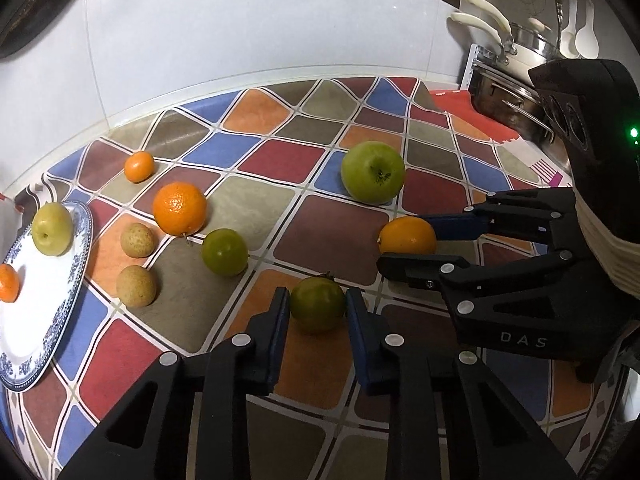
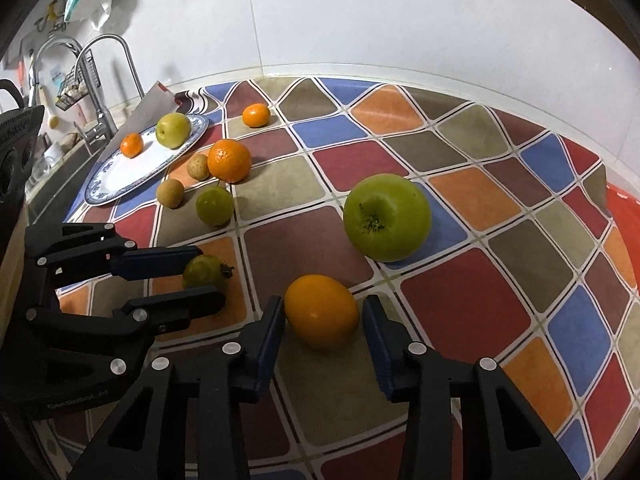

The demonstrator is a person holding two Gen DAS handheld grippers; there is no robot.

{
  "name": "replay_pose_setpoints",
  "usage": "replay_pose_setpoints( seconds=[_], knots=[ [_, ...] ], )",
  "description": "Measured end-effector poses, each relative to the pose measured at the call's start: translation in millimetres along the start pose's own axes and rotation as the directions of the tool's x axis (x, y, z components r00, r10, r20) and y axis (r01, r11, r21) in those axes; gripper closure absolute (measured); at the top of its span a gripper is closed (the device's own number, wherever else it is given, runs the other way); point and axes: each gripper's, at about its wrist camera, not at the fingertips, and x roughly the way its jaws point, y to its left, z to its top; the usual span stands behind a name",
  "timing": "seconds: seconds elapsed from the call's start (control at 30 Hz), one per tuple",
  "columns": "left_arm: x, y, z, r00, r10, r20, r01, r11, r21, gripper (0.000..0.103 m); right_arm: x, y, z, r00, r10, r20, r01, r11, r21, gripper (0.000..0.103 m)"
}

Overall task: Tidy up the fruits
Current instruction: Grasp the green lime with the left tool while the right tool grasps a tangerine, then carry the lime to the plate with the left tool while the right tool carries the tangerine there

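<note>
Left wrist view: the left gripper (image 1: 318, 312) is closed on a small, dull green fruit (image 1: 317, 309) with a dark stem, its blue pads pressed to both flanks as it rests on the glossy tablecloth (image 1: 332, 240) of coloured diamond patches. Just beside it, the right gripper (image 1: 404, 242) clamps a smooth, oval orange fruit (image 1: 407, 235). Right wrist view shows that same fruit pinched between matte black fingers (image 2: 266, 332). A round, waxy green apple (image 1: 373, 172) sits near behind. Farther left lie a dimpled orange (image 1: 179, 208), two rough tan fruits and a green citrus. The blue-rimmed white porcelain plate (image 1: 24, 340) carries a yellow-green apple (image 1: 52, 229) and a tangerine (image 1: 8, 283).
</note>
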Motion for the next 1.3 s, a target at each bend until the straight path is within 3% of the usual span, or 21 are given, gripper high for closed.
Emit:
replay_pose_setpoints(
  seconds=[0.33,0.7,1.3],
  knots=[
    [-15,1,-1,0.999,0.032,0.028,-0.032,0.999,-0.015,0.074,-9,5,0,1.000,-0.007,0.010,0.007,1.000,0.020,0.067],
    [-58,1,0,0.991,0.075,0.108,-0.074,0.997,-0.017,0.074,-45,22,4,0.996,-0.022,0.084,0.018,0.999,0.047,0.067],
    [-134,16,-15,0.957,0.160,0.241,-0.149,0.987,-0.064,0.074,-96,70,15,0.978,-0.005,0.207,-0.001,0.999,0.032,0.066]
  ],
)
